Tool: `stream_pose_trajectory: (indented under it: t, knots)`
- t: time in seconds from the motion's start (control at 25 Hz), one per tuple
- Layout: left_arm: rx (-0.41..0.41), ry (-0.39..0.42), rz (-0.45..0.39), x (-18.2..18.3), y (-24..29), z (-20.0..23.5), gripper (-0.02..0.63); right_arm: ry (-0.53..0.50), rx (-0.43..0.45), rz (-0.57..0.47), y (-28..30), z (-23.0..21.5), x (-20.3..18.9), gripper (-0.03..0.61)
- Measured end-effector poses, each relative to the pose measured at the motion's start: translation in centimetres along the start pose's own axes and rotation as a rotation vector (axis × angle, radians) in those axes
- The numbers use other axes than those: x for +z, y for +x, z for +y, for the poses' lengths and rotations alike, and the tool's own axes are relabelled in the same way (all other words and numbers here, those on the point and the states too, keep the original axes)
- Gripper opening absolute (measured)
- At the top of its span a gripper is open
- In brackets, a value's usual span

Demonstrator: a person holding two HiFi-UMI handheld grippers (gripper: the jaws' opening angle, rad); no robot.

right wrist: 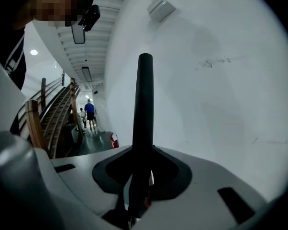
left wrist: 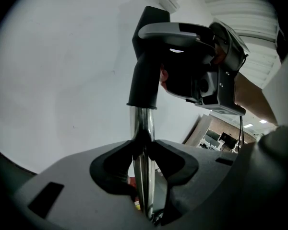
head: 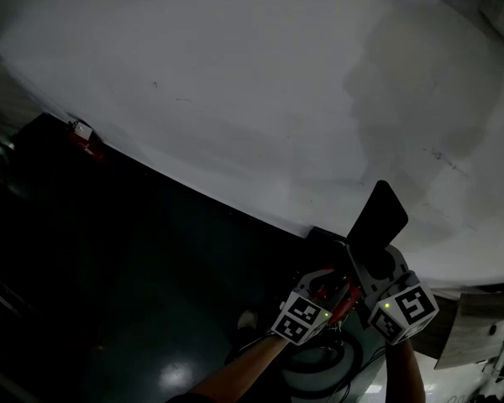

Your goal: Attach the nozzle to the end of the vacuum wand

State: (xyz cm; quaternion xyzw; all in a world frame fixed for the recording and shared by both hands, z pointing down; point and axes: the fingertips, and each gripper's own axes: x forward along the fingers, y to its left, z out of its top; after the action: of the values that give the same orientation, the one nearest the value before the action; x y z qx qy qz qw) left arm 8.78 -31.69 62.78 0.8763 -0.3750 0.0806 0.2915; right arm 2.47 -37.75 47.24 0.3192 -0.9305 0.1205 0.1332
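Low in head view, I count two grippers: left gripper (head: pixel 326 282) and right gripper (head: pixel 371 263), close together, with two marker cubes (head: pixel 302 317), one apiece. One black nozzle (head: pixel 379 217) sticks up from them against white wall (head: pixel 235 74).

Left gripper view: jaws clamped on one chrome wand (left wrist: pixel 144 128); nozzle collar sits over wand's top end.

Right gripper view: jaws pinched on nozzle, which stands upright. I see two people (right wrist: pixel 89 110) far down corridor.
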Motion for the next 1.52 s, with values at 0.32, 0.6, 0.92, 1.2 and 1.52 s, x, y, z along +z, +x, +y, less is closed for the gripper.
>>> stream_pose_trajectory:
  t: [0.32, 0.6, 0.92, 1.2, 1.52]
  knots:
    - [-0.014, 0.017, -0.002, 0.1, 0.0, 0.0, 0.147, 0.015, 0.042, 0.032, 0.8, -0.4, -0.4, 0.094]
    - [-0.019, 0.017, 0.007, -0.1, 0.3, 0.5, 0.147, -0.113, 0.067, 0.059, 1.6, 1.2, -1.0, 0.092]
    - [-0.02, 0.02, -0.002, -0.1, 0.0, 0.6, 0.141, 0.058, 0.031, 0.038, 1.7, -0.7, -1.4, 0.092]
    - [-0.017, 0.027, 0.002, -0.2, -0.1, 0.9, 0.141, -0.008, 0.044, 0.046, 2.0, 0.2, -1.7, 0.092]
    - [-0.02, 0.002, -0.006, -0.5, 0.1, 0.9, 0.141, 0.021, 0.032, 0.057, 2.3, -0.5, -2.2, 0.094]
